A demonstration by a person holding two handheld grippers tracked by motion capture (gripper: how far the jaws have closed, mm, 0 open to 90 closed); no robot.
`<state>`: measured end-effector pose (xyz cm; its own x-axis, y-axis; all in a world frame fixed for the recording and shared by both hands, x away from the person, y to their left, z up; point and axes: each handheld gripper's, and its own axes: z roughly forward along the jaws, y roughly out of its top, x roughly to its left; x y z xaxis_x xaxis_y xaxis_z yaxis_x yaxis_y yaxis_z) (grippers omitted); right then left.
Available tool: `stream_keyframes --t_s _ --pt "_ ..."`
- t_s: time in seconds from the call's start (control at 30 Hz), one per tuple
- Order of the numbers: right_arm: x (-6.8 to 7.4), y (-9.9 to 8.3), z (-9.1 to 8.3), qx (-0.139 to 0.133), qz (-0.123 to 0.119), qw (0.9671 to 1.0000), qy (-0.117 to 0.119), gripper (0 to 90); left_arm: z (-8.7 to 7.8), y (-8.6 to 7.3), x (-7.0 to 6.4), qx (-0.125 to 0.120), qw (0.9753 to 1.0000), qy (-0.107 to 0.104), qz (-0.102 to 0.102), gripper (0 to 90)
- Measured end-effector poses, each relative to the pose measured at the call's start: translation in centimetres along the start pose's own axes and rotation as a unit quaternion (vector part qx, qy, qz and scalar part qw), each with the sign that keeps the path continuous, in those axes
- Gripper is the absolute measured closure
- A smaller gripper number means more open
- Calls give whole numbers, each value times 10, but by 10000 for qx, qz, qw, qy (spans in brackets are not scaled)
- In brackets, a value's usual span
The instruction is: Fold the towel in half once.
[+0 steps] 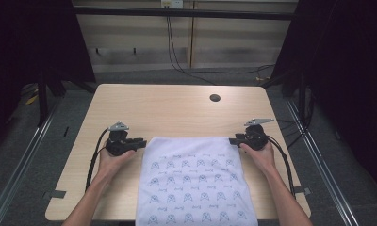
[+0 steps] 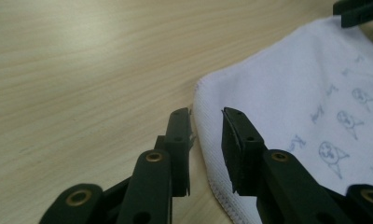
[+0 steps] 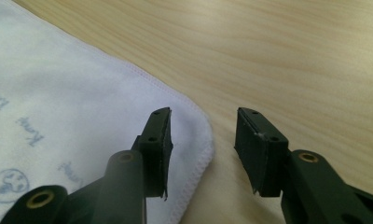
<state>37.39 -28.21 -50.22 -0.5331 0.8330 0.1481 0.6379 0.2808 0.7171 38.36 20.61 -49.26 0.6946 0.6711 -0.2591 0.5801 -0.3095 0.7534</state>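
The white cloth point(image 1: 194, 181) with little blue pictures is lying flat on the wooden table point(image 1: 168, 106), and its near end is hanging over the table's edge by the person.

On the left, the left gripper point(image 1: 140, 143) is sitting at the cloth's far left corner. In the left gripper view its jaws are standing a little way apart, with the stitched edge point(image 2: 204, 140) lying between them. They are not squeezing anything. One jaw is over bare wood, so if they close too high they may be pinching only air, or just a few loose threads, and the corner may be slipping out on the lift.

On the right, the right gripper point(image 1: 233, 140) is sitting at the far right corner. Its jaws are standing wider. One jaw is over the cloth's rounded corner point(image 3: 201, 135) and the other is over wood. That corner is only just inside the gap, so the grab could be missing it.

If only one side is catching, the cloth may be dragging crooked or sliding off the table.
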Motion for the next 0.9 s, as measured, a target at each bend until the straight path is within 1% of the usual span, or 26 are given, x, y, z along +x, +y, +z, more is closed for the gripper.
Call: stream_keyframes --t_s 0.07,0.1,0.13,0.17,0.2,0.23,0.27,0.3,0.33,0.4,0.5,0.53,0.57,0.63,0.67,0.73,0.77,0.8,0.83,0.87,0.9 --pt "0 -1 1 -6 -2 10000 14 564 3 0 -1 38 10000 1 11 697" --pt "0 -1 3 36 -28 10000 1 579 5 2 0 103 9999 4 30 683" --pt "1 -2 4 41 -19 10000 19 595 5 2 0 103 9999 4 30 672" --pt "1 -2 4 41 -19 10000 19 595 7 3 0 74 10000 -22 -26 672" --pt "4 -2 5 39 -88 9999 56 709 9 4 1 60 9999 -91 -53 640" --pt "5 -1 6 52 -90 9999 10 750 11 4 0 50 9999 -110 -65 627" --pt "6 -2 6 59 -82 9999 20 808 13 5 -1 71 9999 -123 -56 617" --pt "7 -3 6 52 -102 9999 94 851 14 5 -2 91 9999 -124 -41 601" --pt "7 -3 6 47 -99 9999 87 859 16 5 -3 94 9999 -99 21 591" --pt "8 -2 4 69 -68 9999 139 866 19 4 -5 114 9999 -104 57 581" --pt "7 -2 0 10 10 9998 183 867 25 2 -8 297 9994 -2 202 582" --pt "7 -2 0 20 31 9998 179 867 27 1 -8 326 9993 37 195 583" --pt "8 -3 0 29 17 9999 163 867 27 1 -8 297 9994 57 190 595" --pt "8 -3 0 18 -5 9998 192 866 27 1 -8 306 9993 31 198 613" --pt "8 -3 0 18 -5 9998 192 866 27 1 -8 306 9993 31 198 641" --pt "9 -3 -2 -29 59 9996 259 866 30 -1 -11 320 9991 -80 269 744" --pt "9 -3 -2 -34 59 9996 273 867 31 -1 -12 320 9990 -148 292 812" --pt "9 -3 -3 -39 75 9995 305 868 31 -1 -12 335 9989 -173 274 837" --pt "9 -4 -3 -42 99 9993 371 869 30 -1 -12 349 9988 -240 238 854" --pt "9 -4 -3 -38 72 9991 411 870 28 -1 -12 346 9988 -224 255 860" --pt "10 -4 -4 -32 97 9989 452 871 26 -1 -13 311 9990 -216 219 862"
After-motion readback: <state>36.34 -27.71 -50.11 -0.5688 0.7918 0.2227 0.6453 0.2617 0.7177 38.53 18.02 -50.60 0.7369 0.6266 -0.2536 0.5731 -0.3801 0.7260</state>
